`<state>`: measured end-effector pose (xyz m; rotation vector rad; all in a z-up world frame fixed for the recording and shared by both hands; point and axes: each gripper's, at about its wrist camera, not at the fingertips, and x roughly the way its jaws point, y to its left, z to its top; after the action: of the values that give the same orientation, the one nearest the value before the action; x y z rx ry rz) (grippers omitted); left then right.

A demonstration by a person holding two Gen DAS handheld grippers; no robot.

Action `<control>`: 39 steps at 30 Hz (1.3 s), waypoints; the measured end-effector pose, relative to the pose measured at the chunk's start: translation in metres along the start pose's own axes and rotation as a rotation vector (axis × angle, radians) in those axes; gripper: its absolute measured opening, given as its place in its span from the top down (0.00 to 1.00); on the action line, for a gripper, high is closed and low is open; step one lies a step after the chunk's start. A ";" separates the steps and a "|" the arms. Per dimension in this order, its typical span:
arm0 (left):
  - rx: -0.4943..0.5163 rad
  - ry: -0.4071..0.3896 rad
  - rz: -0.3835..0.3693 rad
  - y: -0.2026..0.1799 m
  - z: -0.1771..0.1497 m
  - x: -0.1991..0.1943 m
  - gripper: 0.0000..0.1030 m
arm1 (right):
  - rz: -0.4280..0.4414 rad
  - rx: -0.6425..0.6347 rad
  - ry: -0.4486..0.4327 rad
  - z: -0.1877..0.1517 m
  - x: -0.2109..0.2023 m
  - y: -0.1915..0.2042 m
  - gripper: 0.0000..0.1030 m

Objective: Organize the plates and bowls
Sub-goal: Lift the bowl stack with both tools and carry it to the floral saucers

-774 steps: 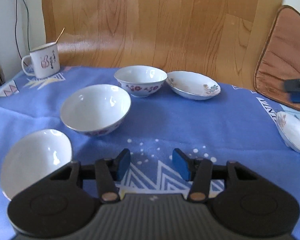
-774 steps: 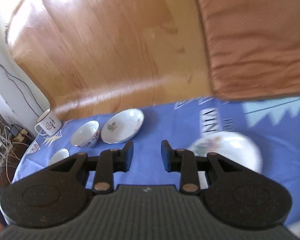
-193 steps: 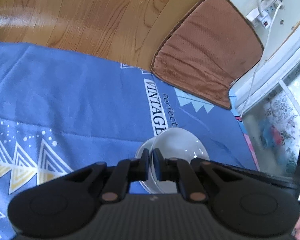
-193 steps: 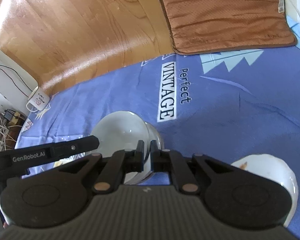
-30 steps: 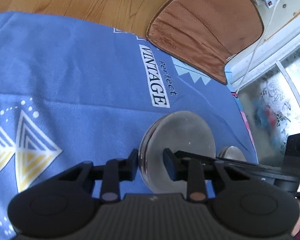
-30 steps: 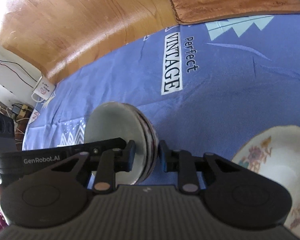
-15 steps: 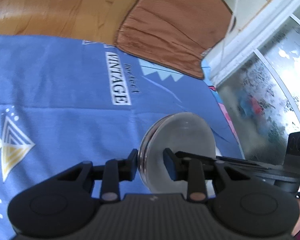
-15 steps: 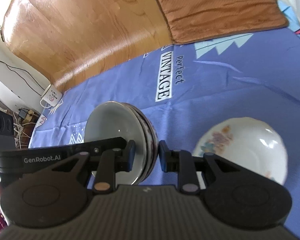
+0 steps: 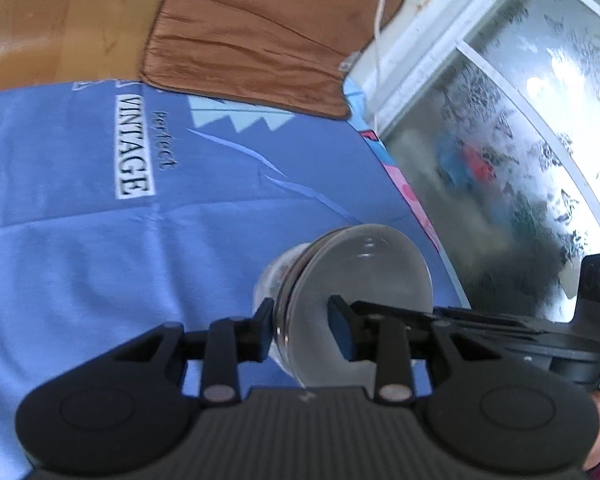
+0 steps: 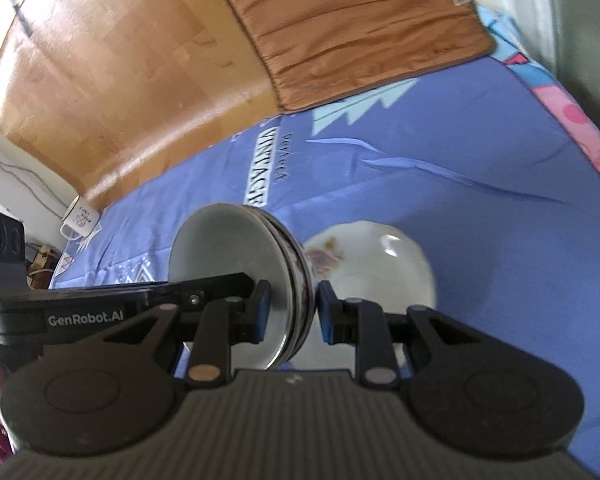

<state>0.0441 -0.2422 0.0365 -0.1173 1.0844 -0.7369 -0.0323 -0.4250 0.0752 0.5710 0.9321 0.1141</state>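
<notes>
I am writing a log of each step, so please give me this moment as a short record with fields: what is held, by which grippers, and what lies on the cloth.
held item: stack of nested white bowls, off the cloth
left gripper: shut on the stack's rim
right gripper: shut on the opposite rim
surface: blue printed cloth
under the stack: white floral scalloped plate on the cloth
far corner: white enamel mug
beyond the cloth: brown cushion
</notes>
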 end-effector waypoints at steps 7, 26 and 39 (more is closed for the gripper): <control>0.024 0.031 -0.004 -0.013 -0.001 0.016 0.71 | -0.011 0.031 -0.002 -0.003 -0.006 -0.018 0.73; 0.030 0.071 0.008 -0.021 0.001 0.037 0.70 | -0.016 0.071 0.015 -0.005 -0.005 -0.039 0.73; 0.024 0.090 0.010 -0.020 0.003 0.046 0.70 | -0.029 0.080 0.031 -0.004 -0.002 -0.041 0.73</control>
<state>0.0489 -0.2860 0.0121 -0.0587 1.1610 -0.7513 -0.0429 -0.4589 0.0533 0.6312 0.9786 0.0598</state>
